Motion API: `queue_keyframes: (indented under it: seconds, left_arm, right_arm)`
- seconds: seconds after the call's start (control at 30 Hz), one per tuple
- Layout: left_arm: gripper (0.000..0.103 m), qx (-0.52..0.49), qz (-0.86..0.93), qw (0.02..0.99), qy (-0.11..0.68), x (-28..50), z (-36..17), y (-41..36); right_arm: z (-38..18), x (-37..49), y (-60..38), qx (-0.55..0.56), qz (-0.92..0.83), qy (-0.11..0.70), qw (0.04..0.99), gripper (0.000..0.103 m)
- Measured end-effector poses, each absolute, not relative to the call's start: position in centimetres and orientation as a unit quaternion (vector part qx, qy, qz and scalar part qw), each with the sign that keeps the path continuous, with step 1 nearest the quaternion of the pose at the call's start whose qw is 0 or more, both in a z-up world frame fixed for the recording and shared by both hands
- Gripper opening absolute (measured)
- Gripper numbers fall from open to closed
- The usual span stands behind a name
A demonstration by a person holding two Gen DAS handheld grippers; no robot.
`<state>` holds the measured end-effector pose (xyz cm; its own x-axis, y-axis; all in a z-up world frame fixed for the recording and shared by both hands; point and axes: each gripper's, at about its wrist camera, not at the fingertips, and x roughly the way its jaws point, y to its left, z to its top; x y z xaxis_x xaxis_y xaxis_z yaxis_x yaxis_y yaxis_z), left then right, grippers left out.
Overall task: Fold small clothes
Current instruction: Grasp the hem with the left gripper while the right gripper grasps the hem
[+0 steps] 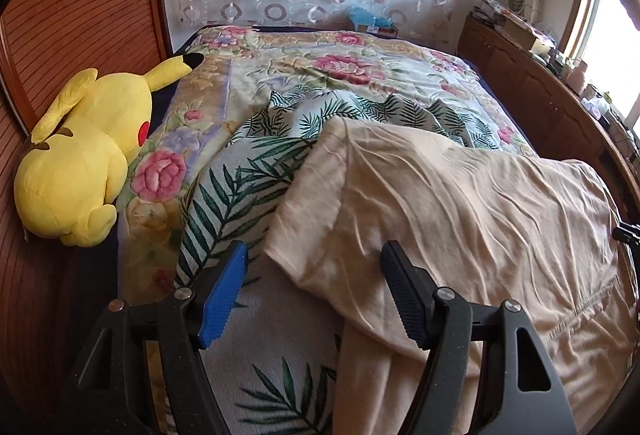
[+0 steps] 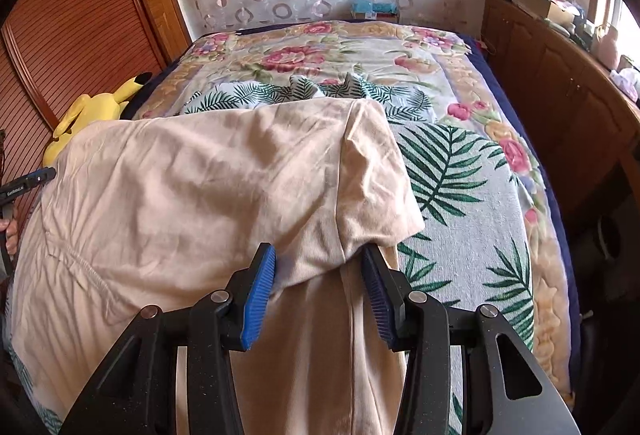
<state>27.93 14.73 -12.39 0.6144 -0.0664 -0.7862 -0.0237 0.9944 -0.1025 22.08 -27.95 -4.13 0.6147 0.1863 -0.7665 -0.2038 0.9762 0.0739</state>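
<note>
A beige T-shirt (image 1: 460, 203) lies folded over on a palm-leaf cloth (image 1: 240, 195) on the bed. In the left wrist view my left gripper (image 1: 314, 255) is open, its jaws apart on either side of the shirt's left sleeve corner, not closed on it. In the right wrist view the shirt (image 2: 192, 187) fills the left and centre. My right gripper (image 2: 320, 255) is open, jaws wide around the shirt's right sleeve edge, with cloth hanging between them. The other gripper's tip (image 2: 28, 185) shows at the far left edge.
A floral blanket (image 1: 340, 63) covers the bed. A yellow plush toy (image 1: 84, 155) lies at the bed's left side against a wooden slatted door (image 1: 72, 15). A wooden cabinet (image 2: 560, 91) with clutter on top runs along the right. A blue box (image 1: 372, 23) stands behind the bed.
</note>
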Motion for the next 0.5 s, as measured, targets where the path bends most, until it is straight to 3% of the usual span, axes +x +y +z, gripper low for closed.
queue_keyframes:
  seconds: [0.17, 0.33, 0.37, 0.4, 0.5]
  left_arm:
    - [0.068, -0.064, -0.020, 0.897, 0.438, 28.5, -12.6, 15.0]
    - [0.039, -0.071, -0.033, 0.897, 0.434, 28.8, -12.4, 14.8]
    - [0.025, -0.070, -0.037, 0.898, 0.433, 28.7, -12.3, 14.6]
    - [0.018, -0.064, -0.040, 0.900, 0.430, 28.7, -12.0, 14.3]
    - [0.005, -0.040, -0.042, 0.904, 0.424, 28.6, -11.3, 13.4]
  right_arm:
    - [-4.3, 21.8, -27.8, -0.009, 0.104, 0.415, 0.904, 0.047]
    - [-4.5, 20.7, -27.1, -0.023, 0.094, 0.404, 0.910, 0.047]
    - [-4.4, 20.5, -27.0, -0.027, 0.093, 0.404, 0.910, 0.047]
    - [-4.4, 20.5, -26.8, -0.030, 0.093, 0.404, 0.909, 0.047]
    - [-4.2, 20.6, -26.4, -0.034, 0.104, 0.408, 0.906, 0.047]
